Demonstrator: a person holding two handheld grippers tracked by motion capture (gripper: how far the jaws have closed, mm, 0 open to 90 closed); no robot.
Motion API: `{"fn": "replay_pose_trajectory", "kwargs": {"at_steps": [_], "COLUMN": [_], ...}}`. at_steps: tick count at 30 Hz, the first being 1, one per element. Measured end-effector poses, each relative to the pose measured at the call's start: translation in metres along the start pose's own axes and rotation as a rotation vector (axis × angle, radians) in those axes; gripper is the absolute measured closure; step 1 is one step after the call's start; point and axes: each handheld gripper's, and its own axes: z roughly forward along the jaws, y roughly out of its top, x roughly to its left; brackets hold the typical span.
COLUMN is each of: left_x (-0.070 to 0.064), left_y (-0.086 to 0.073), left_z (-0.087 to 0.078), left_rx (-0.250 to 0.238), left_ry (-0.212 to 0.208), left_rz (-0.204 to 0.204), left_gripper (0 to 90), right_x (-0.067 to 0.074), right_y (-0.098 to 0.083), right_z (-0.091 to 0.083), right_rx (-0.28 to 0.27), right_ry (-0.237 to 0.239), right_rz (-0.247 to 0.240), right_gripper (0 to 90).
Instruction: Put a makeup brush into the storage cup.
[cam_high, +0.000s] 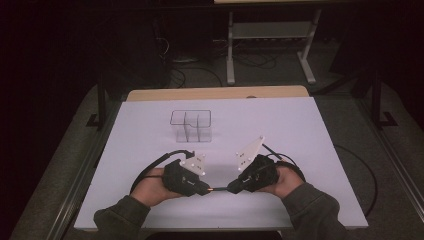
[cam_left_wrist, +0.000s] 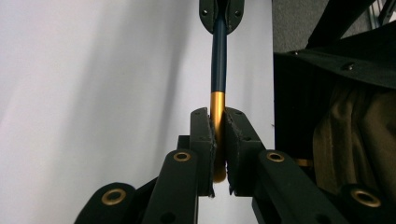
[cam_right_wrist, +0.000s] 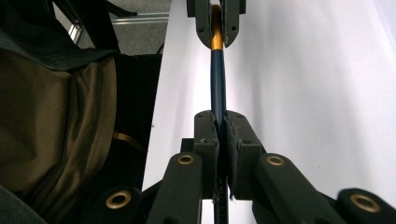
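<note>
Both grippers pinch the pen (cam_high: 218, 189): left gripper (cam_high: 206, 189) on its gold end, right gripper (cam_high: 231, 188) on the dark barrel. Pull straight apart along the pen's axis.

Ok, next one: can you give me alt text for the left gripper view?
The left gripper has its two black jaws shut on the gold end of a slim pen, whose dark blue barrel runs straight up to the right gripper clamping its far end. A white table lies behind, with dark fabric and an olive sleeve at the right.
</note>
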Motion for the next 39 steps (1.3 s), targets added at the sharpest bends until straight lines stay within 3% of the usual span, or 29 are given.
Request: {"fn": "replay_pose_trajectory", "kwargs": {"at_steps": [8,12,16,24,31,39], "left_x": [-0.002,-0.002,-0.003,-0.004,-0.005,-0.004], "left_y": [0.002,0.004,0.006,0.010,0.012,0.011], "left_z": [-0.001,0.000,0.003,0.005,0.005,0.002], "left_rx": [0.021,0.036,0.051,0.069,0.080,0.057], "left_ry": [0.004,0.003,0.008,0.010,0.007,0.013], "left_rz": [0.020,0.023,0.025,0.041,0.052,0.043], "left_gripper": [83.3,83.4,83.4,83.4,83.5,82.3], "right_x": [0.000,-0.001,-0.001,0.001,0.001,0.000], "right_y": [0.000,0.002,0.010,0.024,0.025,0.023], "right_z": [0.002,0.003,0.007,0.018,0.023,0.021], "right_rx": [0.008,0.032,0.048,0.100,0.126,0.104], "right_ry": [0.004,0.000,0.003,0.019,0.027,0.021], "right_rz": [-0.002,0.017,-0.016,-0.045,-0.041,-0.035], "right_gripper": [81.6,76.0,74.9,77.0,81.3,82.3]}}
